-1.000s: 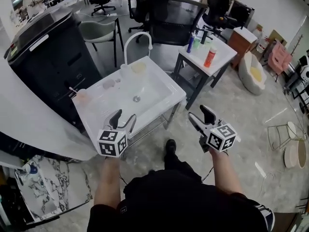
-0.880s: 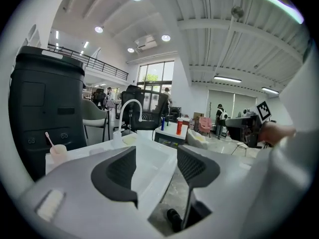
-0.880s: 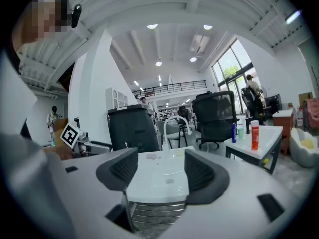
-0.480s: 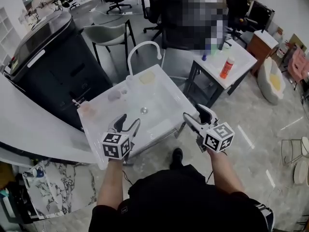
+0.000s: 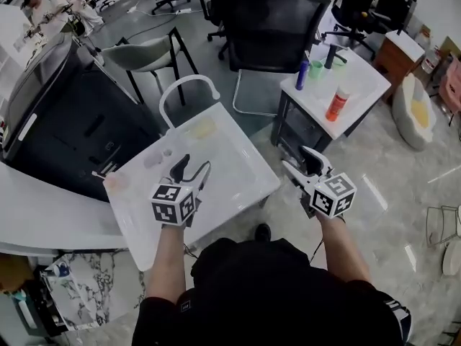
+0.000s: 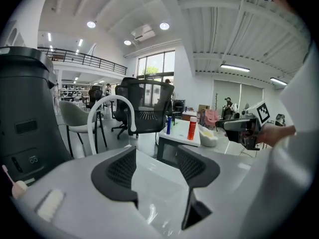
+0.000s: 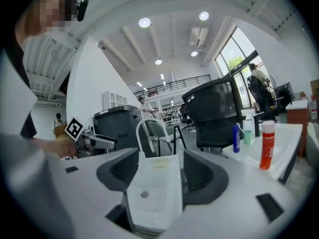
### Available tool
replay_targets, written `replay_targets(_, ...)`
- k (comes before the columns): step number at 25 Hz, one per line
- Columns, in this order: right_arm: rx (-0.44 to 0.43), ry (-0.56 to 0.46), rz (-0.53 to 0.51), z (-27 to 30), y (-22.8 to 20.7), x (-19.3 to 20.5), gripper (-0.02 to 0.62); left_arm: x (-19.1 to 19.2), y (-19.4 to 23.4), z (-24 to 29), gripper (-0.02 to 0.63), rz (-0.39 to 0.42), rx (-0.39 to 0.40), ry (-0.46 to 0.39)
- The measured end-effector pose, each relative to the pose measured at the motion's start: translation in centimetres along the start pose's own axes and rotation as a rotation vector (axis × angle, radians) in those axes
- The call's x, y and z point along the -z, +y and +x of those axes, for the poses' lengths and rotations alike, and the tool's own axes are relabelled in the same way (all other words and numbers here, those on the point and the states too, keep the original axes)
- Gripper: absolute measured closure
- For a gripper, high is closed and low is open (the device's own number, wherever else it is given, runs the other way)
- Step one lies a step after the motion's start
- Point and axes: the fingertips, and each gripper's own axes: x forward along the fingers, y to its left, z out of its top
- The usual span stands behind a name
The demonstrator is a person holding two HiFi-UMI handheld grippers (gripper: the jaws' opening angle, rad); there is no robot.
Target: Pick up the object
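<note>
A white sink [image 5: 241, 182] with an arched white faucet [image 5: 189, 85] stands in front of me. A pale yellow pad [image 5: 204, 128] lies at its back rim, and small pale items [image 5: 155, 158] sit on its left ledge. My left gripper [image 5: 191, 169] hovers over the sink's front left, open and empty; in the left gripper view its jaws [image 6: 157, 163] frame the basin and faucet [image 6: 107, 113]. My right gripper [image 5: 302, 162] is beside the sink's right corner, open and empty, with the sink [image 7: 154, 183] between its jaws.
A white side table [image 5: 364, 85] at the right carries an orange bottle [image 5: 336, 104], a blue bottle [image 5: 302, 74] and a green cup [image 5: 315, 68]. A black office chair [image 5: 270, 20] stands behind the sink, a large black machine [image 5: 65, 114] to the left, a grey chair [image 5: 144, 52] beyond.
Both grippers have come forward to the sink. The left one now hangs over the basin's front instead of before its edge. Both stay open.
</note>
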Motion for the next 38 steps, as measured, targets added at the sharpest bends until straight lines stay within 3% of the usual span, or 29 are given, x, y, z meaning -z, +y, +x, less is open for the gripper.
replay_targets(5,-0.03,0.024,0.031,2.4,-1.3,0.7,0.328,0.2,0.6,3.4,0.344,0.02,0.008,0.053)
replay_targets(18,-0.009,0.097,0.083,9.6,-3.5,1.7,0.327,3.1,5.4,12.6,0.344,0.03,0.071,0.185)
replay_targets(27,-0.038,0.173,0.097,14.0,-3.9,3.9,0.328,7.9,8.6,19.1,0.344,0.115,0.051,0.293)
replay_targets(38,-0.048,0.225,0.145,15.6,-4.3,7.4,0.328,13.7,12.4,23.6,0.344,0.2,-0.027,0.427)
